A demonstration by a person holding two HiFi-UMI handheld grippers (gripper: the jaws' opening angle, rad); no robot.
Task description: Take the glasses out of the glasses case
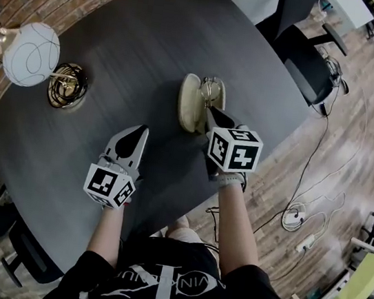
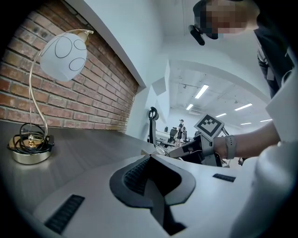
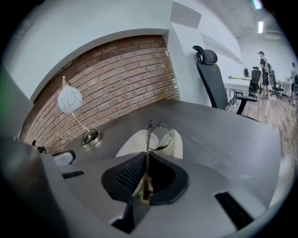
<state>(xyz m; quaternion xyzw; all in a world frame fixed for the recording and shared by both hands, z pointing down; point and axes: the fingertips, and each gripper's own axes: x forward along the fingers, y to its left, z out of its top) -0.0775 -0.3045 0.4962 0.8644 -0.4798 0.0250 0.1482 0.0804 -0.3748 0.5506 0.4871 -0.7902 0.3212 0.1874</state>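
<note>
An open cream glasses case (image 1: 191,105) lies on the dark table (image 1: 140,41). In the right gripper view the case (image 3: 132,143) sits just beyond the jaws. My right gripper (image 1: 209,111) is shut on the thin metal glasses (image 3: 158,135), pinching one temple between its pads. The round lenses stand upright over the case (image 1: 214,87). My left gripper (image 1: 141,130) hovers over the table to the left of the case, shut with nothing in it. In its own view the left gripper (image 2: 150,157) points at the right gripper (image 2: 193,149).
A white globe lamp (image 1: 30,54) with a brass base (image 1: 67,86) stands at the table's left, in front of a brick wall (image 3: 116,79). A black office chair (image 1: 305,58) stands past the far right corner. The table's near edge (image 1: 185,208) is right in front of the person's body.
</note>
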